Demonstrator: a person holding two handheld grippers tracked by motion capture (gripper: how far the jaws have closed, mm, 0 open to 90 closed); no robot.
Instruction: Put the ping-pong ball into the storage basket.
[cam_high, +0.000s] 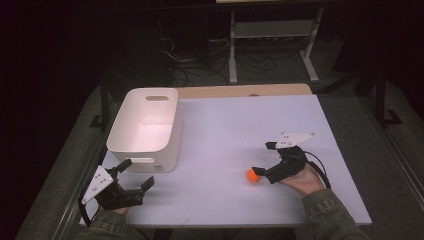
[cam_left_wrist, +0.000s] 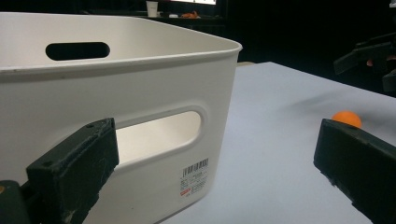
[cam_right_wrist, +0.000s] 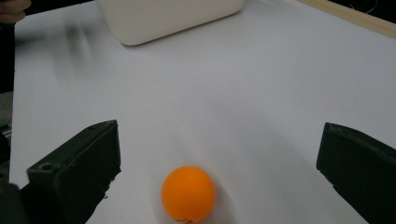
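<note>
In left gripper view, ball (cam_left_wrist: 346, 118) half hidden behind tongs (cam_left_wrist: 210, 163).

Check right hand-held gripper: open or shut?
Open. Right hand-held gripper has jaws spread wide, the small orange ball lying between them, untouched.

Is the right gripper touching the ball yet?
Apart. In the right gripper view the ball lies on the table between the wide-open jaws of the right gripper, with bare table on both sides.

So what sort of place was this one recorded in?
Probably a lab or workshop: a white table in a dark room, loose cables on the floor and a metal-framed bench behind.
</note>
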